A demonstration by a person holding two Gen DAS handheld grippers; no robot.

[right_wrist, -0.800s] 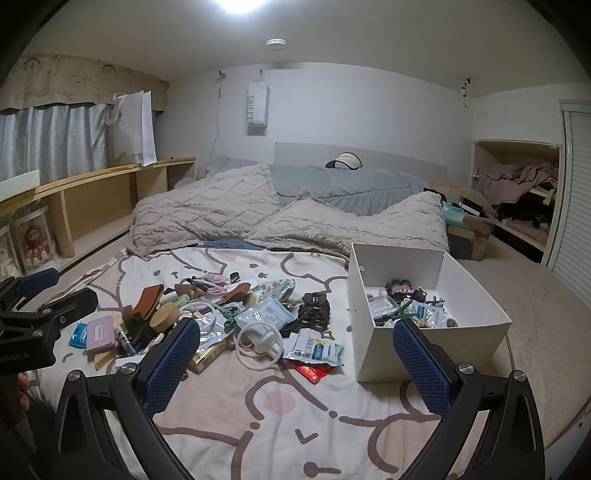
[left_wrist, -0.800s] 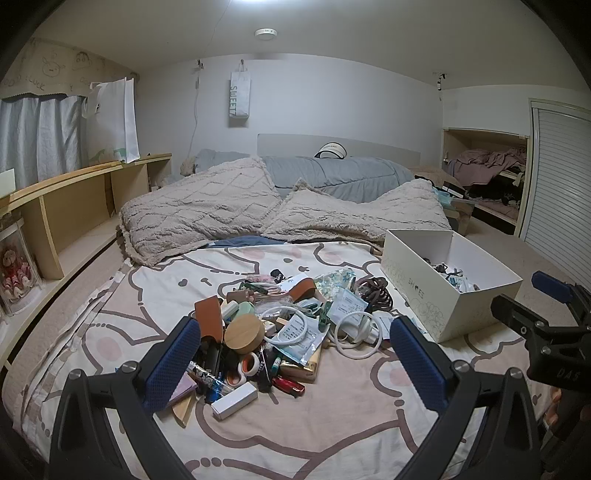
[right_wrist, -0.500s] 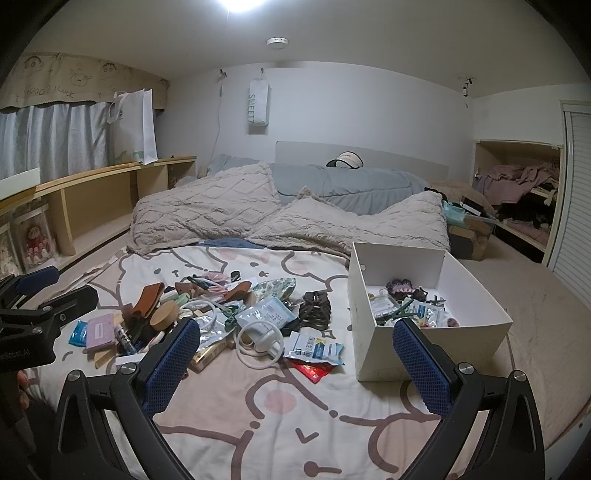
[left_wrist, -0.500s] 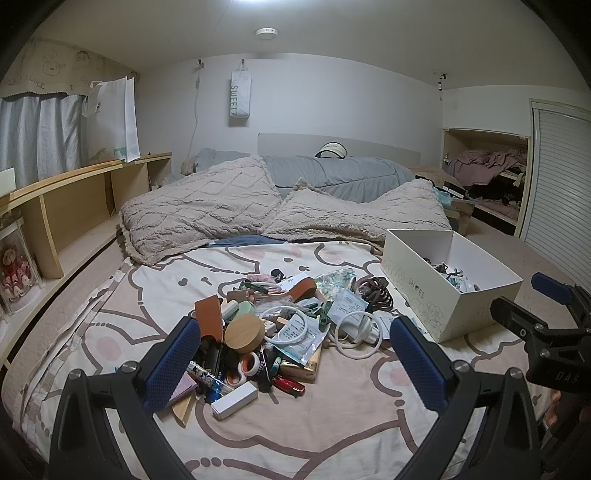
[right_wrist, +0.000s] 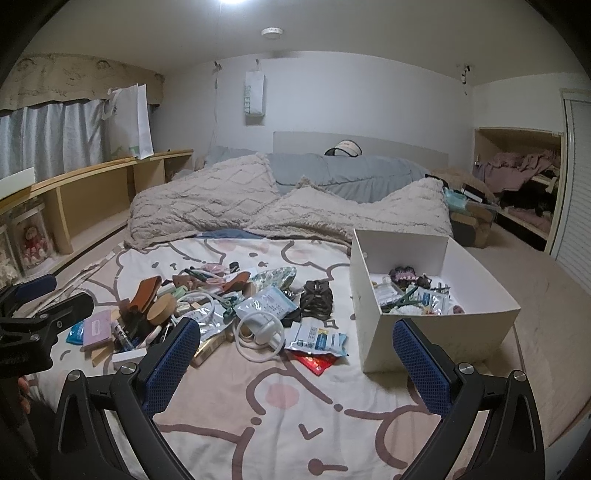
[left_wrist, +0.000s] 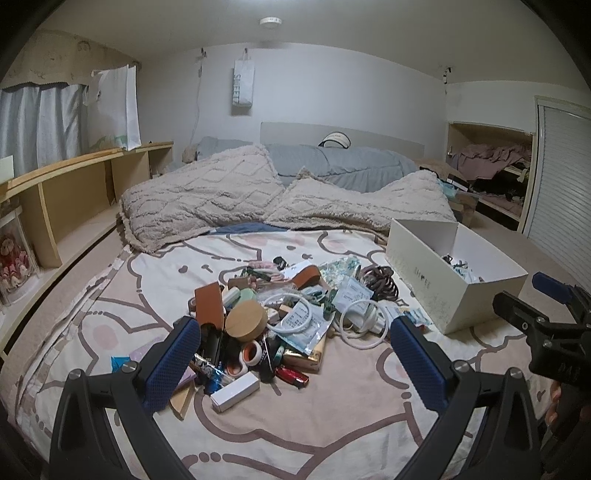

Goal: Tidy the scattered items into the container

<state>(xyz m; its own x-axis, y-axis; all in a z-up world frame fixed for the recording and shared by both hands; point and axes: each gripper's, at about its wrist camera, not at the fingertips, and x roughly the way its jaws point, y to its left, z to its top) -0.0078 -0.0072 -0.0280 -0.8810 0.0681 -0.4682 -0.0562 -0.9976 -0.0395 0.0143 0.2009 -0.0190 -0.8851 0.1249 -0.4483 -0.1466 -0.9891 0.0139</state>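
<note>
Tiny change only. The left gripper [left_wrist: 293, 325] dipped a touch, so in its view the pile [left_wrist: 258, 321], the box [left_wrist: 424, 280] and the ceiling lamp [left_wrist: 271, 21] all crept toward 12 o'clock. Same deal with the right gripper [right_wrist: 295, 325]: its whole view slid up a hair, and the lamp now sits nearer the top edge.

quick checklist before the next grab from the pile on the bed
1. Left gripper open and empty: ok.
2. Right gripper open and empty: ok.
3. White cardboard box upright, top open, room left inside: ok.
4. Round wooden lid lies on top of the pile, unobstructed from above: ok.
5. White coiled cable free of neighbouring packets: cannot tell.
6. Either gripper already touching the pile: not ok, both hover short of it.
</note>
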